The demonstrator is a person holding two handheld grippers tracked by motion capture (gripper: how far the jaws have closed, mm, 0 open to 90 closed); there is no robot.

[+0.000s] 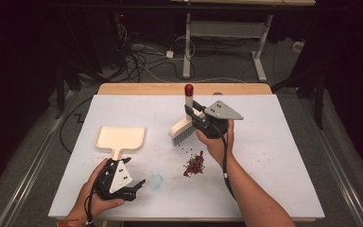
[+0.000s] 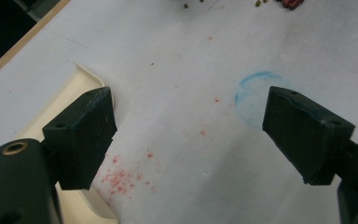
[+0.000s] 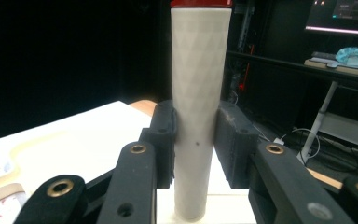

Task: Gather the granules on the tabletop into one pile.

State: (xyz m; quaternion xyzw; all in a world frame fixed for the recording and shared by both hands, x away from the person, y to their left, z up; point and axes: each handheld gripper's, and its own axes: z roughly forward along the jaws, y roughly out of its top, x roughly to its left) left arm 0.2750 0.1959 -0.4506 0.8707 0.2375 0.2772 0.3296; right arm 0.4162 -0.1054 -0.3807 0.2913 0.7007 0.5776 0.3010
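Between your right gripper's jaws: the white faceted handle with a red cap of a small hand brush, clamped upright, pads pressing it from both sides. Below the grip, the brush's white head and grey bristles sit on the white table sheet, on the far side of the debris.

Debris: a small heap of dark red and greenish bits, lying just nearer you than the bristles, a few loose specks between the two. More strays are scattered over the sheet on the far side of your right hand.

Left gripper: jaws wide, nothing between them; only bare sheet, a faint blue ring stain and pink smears there. Beside the left-hand finger in the left gripper view lies the cream plastic dustpan, flat on the sheet, apparently not gripped.

Progress, as judged: brush in hand, heap largely gathered. Pan looks empty and sits well apart from the heap. Left to do: grip the pan handle, bring its lip to the heap, sweep the heap in, then chase the strays.
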